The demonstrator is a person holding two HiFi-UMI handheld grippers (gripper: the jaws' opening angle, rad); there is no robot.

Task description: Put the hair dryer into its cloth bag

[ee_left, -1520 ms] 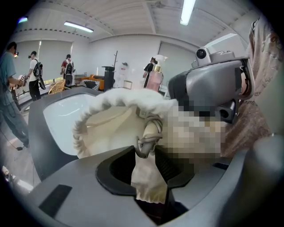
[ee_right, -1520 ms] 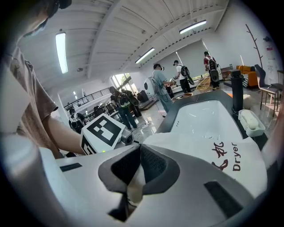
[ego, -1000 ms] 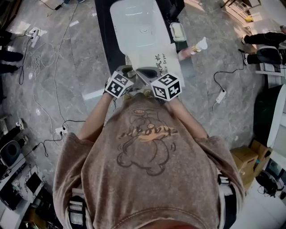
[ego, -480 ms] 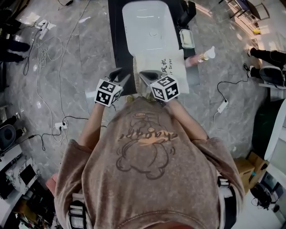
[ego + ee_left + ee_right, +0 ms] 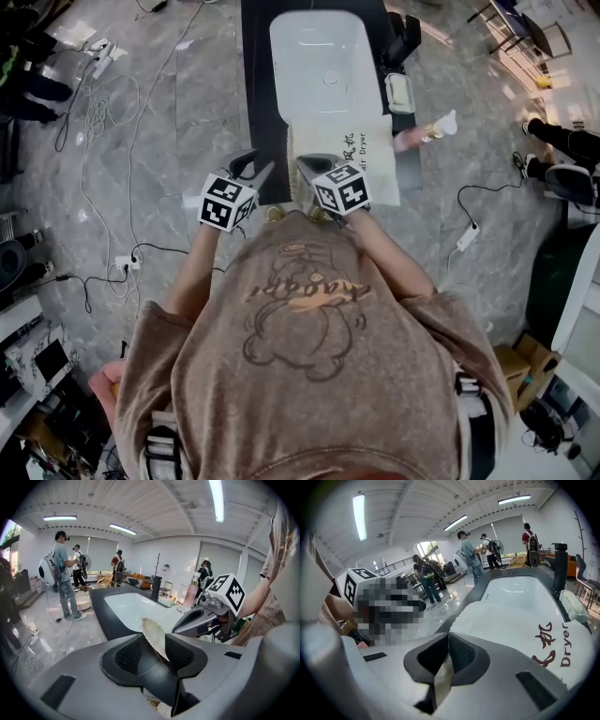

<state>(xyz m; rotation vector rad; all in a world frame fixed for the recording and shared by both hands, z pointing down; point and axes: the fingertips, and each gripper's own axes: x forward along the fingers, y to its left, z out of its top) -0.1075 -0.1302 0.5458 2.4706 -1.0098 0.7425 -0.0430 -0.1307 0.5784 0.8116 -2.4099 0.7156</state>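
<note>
- I am holding my right tool (image 5: 307, 165) closed on the near left edge of the cloth bag (image 5: 361, 169). In the right gripper view, a fold of the cloth is showing pinched between the pads.
- My left tool (image 5: 255, 167) is standing with its jaws part open and nothing pressed between them. In the left gripper view, the bag's frayed edge is showing beyond the gap.
- The bag is lying on the dark bench (image 5: 258, 84) at upper centre of the head view, just below the white basin (image 5: 279, 47). Its long axis is running up the frame, with the printing toward the right.
- The deciding relation: the bag is lying to the right of my left tool, near but apart, while the right tool is on it. I am judging that the left tool needs to cross rightward and take the edge beside the right tool, so the mouth can be spread.
- I am finding the hair dryer in no view, and I cannot tell whether it is inside the bag.
</note>
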